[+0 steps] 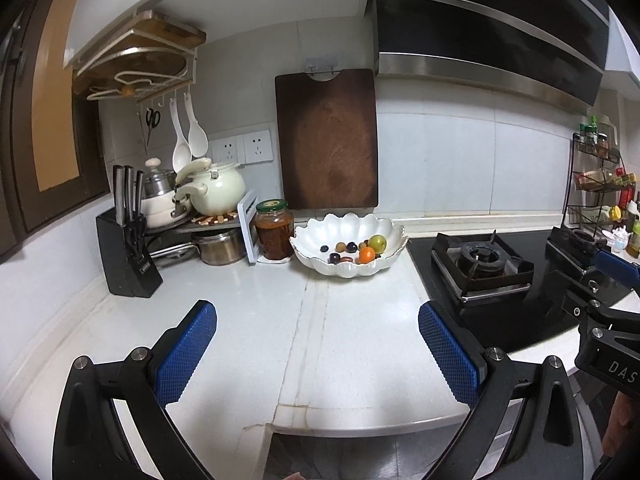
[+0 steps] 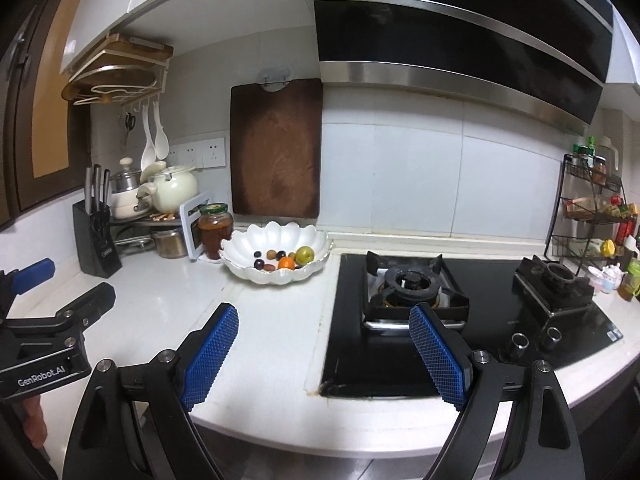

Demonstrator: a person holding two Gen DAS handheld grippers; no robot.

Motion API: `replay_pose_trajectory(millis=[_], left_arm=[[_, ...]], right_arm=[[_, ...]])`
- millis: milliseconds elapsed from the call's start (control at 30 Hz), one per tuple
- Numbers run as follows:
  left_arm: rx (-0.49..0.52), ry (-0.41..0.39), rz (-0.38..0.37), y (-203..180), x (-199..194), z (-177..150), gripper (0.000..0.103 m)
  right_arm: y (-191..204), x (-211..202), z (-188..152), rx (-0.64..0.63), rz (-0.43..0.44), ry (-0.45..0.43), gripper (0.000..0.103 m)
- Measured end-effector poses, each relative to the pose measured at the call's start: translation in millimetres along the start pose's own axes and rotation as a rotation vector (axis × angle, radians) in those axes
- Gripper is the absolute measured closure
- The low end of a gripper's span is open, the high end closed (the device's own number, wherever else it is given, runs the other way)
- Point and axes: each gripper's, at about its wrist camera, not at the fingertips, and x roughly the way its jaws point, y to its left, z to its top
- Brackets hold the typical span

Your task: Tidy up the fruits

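Left wrist view: we hold the left tool (image 1: pixel 318 344) over the white tabletop (image 1: pixel 248 320) with its blue pads spread wide and nothing between them. Well ahead of it, near the back wall, sits the white scalloped fruit bowl (image 1: pixel 348 266). Inside it we see a green apple (image 1: pixel 377 243), an orange (image 1: pixel 366 255) touching it in front, and several small dark and brown fruits (image 1: pixel 340 252) scattered to their left. Just beside the bowl's left rim stands a glass jar (image 1: pixel 274 235) with a green lid, and further left a black knife block (image 1: pixel 128 256). A brown cutting board (image 1: pixel 328 140) leans upright on the wall behind the bowl. A gas stove (image 1: pixel 480 268) lies to the right of the bowl.

In the right wrist view, our right tool (image 2: pixel 324 356) is likewise wide open and empty, one pad over the tabletop and the other over the black stove surface. The fruit bowl (image 2: pixel 276 276) is well ahead and a little to the left. The left tool (image 2: pixel 60 292) shows at the left edge. A spice rack (image 2: pixel 592 208) stands at the far right.
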Motion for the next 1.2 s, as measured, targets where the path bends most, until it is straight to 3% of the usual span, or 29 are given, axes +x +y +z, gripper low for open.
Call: replay_pose_trajectory(millis=[1200], left_arm=[[-0.001, -0.019, -0.017, -5, -50, -28, 0.0]], right_arm=[[-1, -48, -37, 0.0, 0.028, 0.018, 0.015]])
